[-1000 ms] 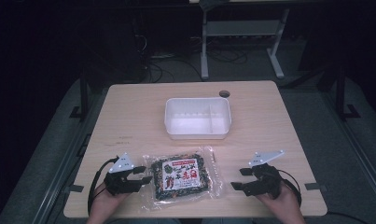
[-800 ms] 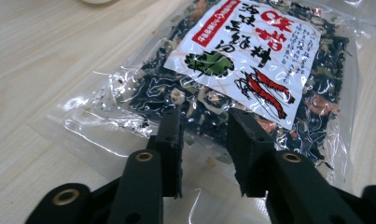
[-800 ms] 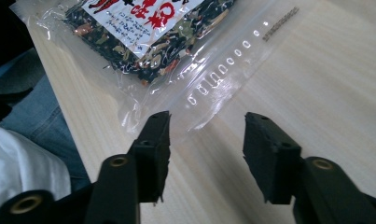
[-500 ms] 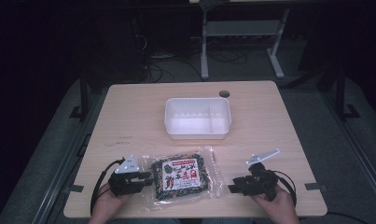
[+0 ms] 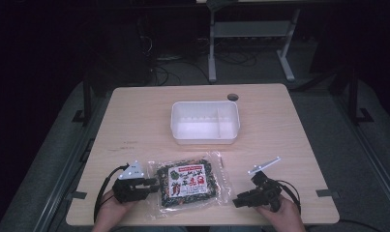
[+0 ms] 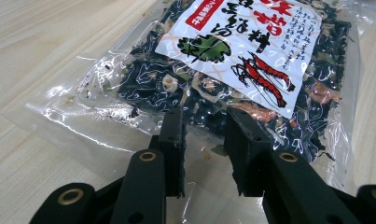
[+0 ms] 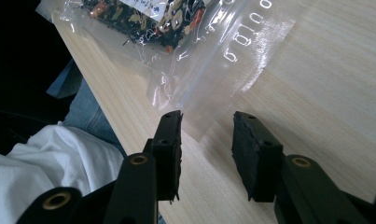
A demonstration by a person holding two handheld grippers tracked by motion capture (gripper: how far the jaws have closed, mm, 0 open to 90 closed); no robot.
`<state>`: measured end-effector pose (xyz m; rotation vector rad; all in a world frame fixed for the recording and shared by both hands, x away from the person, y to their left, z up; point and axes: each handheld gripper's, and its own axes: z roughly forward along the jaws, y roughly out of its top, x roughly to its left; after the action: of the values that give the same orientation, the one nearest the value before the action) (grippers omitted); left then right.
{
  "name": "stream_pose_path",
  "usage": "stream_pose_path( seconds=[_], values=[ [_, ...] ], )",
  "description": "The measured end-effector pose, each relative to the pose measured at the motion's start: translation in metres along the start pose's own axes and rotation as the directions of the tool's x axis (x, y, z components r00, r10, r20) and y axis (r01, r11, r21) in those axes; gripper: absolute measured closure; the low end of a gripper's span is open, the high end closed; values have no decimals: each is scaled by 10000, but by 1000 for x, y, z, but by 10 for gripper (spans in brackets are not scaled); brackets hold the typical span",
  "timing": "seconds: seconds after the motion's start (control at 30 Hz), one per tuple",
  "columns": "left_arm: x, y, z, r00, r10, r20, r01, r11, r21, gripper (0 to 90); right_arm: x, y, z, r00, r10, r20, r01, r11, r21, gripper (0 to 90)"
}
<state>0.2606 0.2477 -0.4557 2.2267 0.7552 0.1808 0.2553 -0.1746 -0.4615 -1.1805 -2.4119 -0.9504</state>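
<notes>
Compared with the frame half a second earlier, the right gripper has tilted over and drawn inward, its jaws now pointing left at the near right corner of the bag; the left gripper has closed in on the bag's left edge. The bag itself has not shifted.

The clear seaweed snack bag, with a white label bearing red print and a shrimp drawing, lies flat on the wooden table near the front edge, between the two grippers. In the left gripper view, the left gripper has its jaws parted by a moderate gap, tips over the bag's clear margin where the dark contents begin; whether they touch the film cannot be told. In the right gripper view, the right gripper also stands moderately parted and holds nothing, its tips just short of the bag's sealed, empty corner strip.

A white plastic divided bin sits mid-table, well apart beyond the bag, with bare tabletop between them. Open table lies to the right and left of the bin. The bag's near edge lies close to the front table edge; the person's white sleeve shows beyond that edge in the right gripper view.
</notes>
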Motion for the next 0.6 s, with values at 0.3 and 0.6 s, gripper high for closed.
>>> stream_pose_path(
  seconds=[0.3,0.6],
  values=[
    [-1,0,0,10000,75,-26,-75,10000,48,666,2,5,6,9998,70,-201,-68,9999,78,636],
    [-2,1,1,9998,213,-25,-213,9997,81,653,-1,9,10,9987,446,-234,-451,9987,-217,724]
  ],
)
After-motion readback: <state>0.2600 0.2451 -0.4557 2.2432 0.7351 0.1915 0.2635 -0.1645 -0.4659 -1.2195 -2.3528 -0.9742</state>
